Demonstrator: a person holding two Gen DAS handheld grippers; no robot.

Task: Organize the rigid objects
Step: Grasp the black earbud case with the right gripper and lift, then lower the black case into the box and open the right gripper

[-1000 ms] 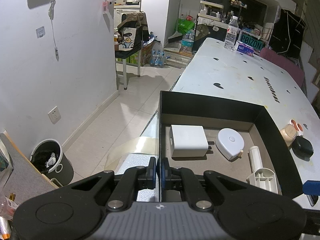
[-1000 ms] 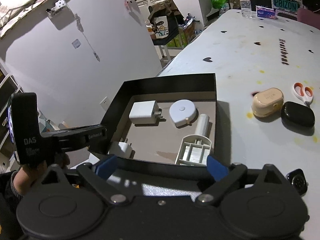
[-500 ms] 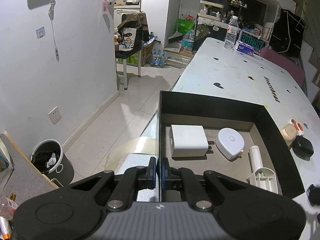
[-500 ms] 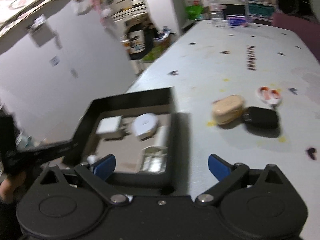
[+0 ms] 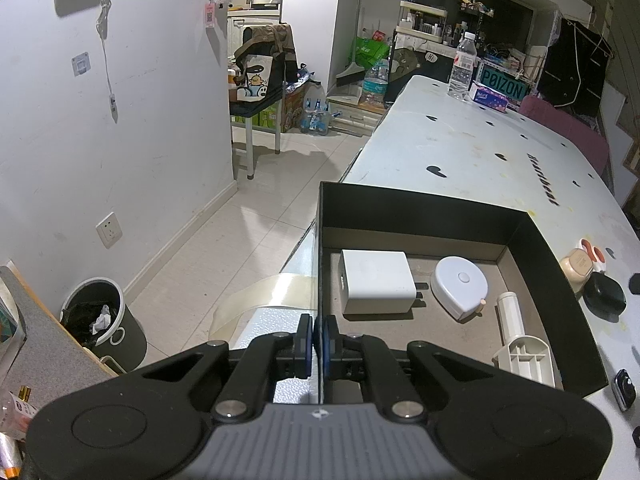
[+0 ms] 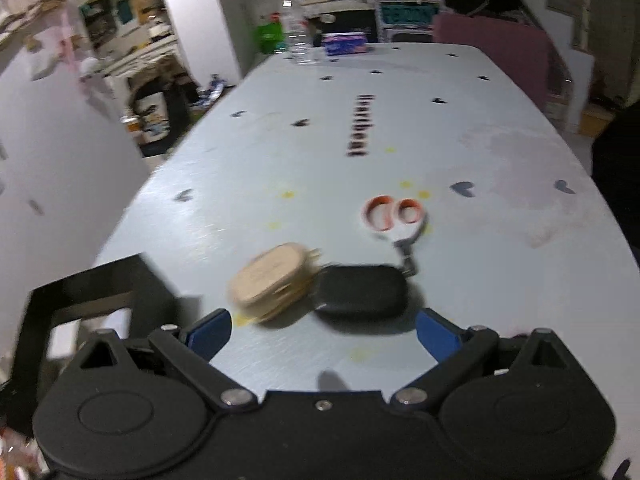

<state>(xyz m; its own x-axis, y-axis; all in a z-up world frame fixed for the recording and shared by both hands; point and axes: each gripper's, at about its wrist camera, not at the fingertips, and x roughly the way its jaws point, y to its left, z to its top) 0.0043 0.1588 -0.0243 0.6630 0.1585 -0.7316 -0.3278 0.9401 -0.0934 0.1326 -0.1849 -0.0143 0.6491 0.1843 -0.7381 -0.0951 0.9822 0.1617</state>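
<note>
Here my left gripper [image 5: 319, 346] pinches the black box's [image 5: 536, 240] near-left wall to steady it, while my right gripper [image 6: 323, 330], fingers spread and empty, faces the beige case [image 6: 272, 280] and black case [image 6: 362, 288].

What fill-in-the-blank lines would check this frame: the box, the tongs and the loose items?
1. The left tongs are shut on the black box's ____.
2. The right tongs stand ____, holding nothing.
3. Against the tan case lies a ____ case.
4. The scissors have ____ handles.

Missing words: wall; open; black; orange
</note>
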